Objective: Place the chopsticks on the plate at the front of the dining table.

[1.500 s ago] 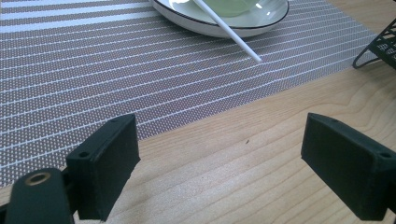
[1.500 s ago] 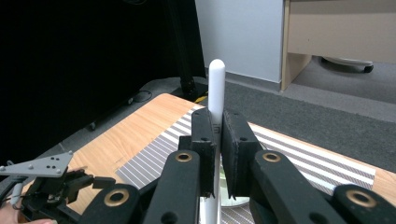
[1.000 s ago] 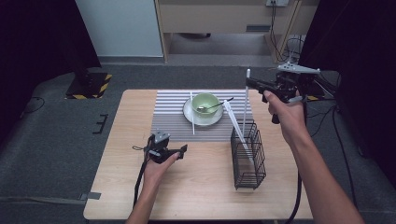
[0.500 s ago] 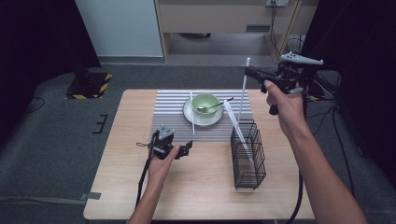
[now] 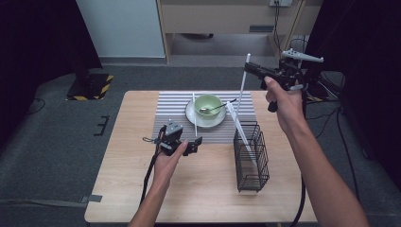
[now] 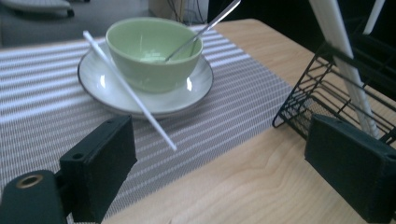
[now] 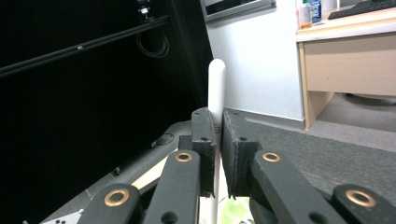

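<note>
Light wood surface: a pale wooden rectangular table (image 5: 142,198) carries all items; a grey-and-white striped placemat (image 5: 170,111) lies across its far half.
Held item: a long white plastic chopstick (image 5: 243,85) stands near upright above the table's far right part, its upper end pinched between the jaws of the right gripper (image 5: 249,67); the right gripper view shows the rounded tip (image 7: 216,88) rising above the clenched pads.
Right gripper: raised well above the table at the far right, clamped on that chopstick.
Left gripper: the left gripper (image 5: 196,141) sits low over the table's middle, just at the near edge of the placemat, jaws spread wide with nothing between them.
Rack: a black wire cutlery basket (image 5: 250,153) stands on the right side; a second white chopstick (image 5: 239,127) leans in it, top tilted toward the bowl.
Crockery: a pale green ceramic bowl (image 5: 208,104) sits on a white round saucer (image 5: 195,116) on the placemat, a metal spoon (image 5: 217,107) resting inside it.
Loose item: a third thin white stick (image 6: 128,88) lies against the saucer's left rim, its near end on the placemat.
Room: dark grey carpeted floor (image 5: 56,132), a white panel (image 5: 123,28) and a wooden desk (image 5: 227,19) beyond the table; black curtains on both sides.
</note>
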`<state>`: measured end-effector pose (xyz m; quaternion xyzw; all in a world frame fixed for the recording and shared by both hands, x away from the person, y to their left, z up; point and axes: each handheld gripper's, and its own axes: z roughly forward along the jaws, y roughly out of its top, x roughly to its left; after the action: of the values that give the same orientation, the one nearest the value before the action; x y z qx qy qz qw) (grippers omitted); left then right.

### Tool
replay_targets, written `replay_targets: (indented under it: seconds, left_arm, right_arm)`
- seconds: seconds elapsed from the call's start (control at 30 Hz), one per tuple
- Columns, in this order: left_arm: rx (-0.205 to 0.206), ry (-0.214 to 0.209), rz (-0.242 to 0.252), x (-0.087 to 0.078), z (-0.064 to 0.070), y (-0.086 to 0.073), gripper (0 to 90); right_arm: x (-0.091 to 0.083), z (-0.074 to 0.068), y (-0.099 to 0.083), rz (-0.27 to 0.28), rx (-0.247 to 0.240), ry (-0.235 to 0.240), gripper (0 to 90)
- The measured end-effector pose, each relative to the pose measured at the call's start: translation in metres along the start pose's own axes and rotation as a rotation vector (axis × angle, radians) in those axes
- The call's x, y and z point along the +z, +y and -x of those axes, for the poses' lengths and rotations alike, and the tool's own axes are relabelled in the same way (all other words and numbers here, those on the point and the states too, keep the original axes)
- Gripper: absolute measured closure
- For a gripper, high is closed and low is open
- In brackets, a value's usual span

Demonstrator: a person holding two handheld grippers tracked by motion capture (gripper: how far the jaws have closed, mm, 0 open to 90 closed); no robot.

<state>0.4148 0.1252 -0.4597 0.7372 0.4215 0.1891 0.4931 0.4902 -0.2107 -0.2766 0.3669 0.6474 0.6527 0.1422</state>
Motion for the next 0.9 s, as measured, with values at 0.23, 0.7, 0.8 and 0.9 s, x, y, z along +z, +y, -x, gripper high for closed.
replay_targets:
  seconds: [0.23,0.7,0.8,0.9]
  left_arm:
    - [0.04,-0.06,0.023,0.006,0.007,0.007,8.7]
    - [0.056,-0.141,0.072,0.017,0.04,0.032,13.7]
    - [0.043,-0.154,0.086,0.018,0.042,0.033,15.1]
    - [0.051,-0.161,0.084,0.018,0.045,0.034,17.3]
  right_arm:
    - [0.013,-0.003,-0.006,-0.013,-0.007,0.013,84.3]
    - [0.031,-0.025,-0.018,-0.035,-0.017,0.052,84.2]
    - [0.034,-0.03,-0.021,-0.042,-0.022,0.061,84.2]
    - [0.036,-0.034,-0.024,-0.049,-0.023,0.072,84.2]
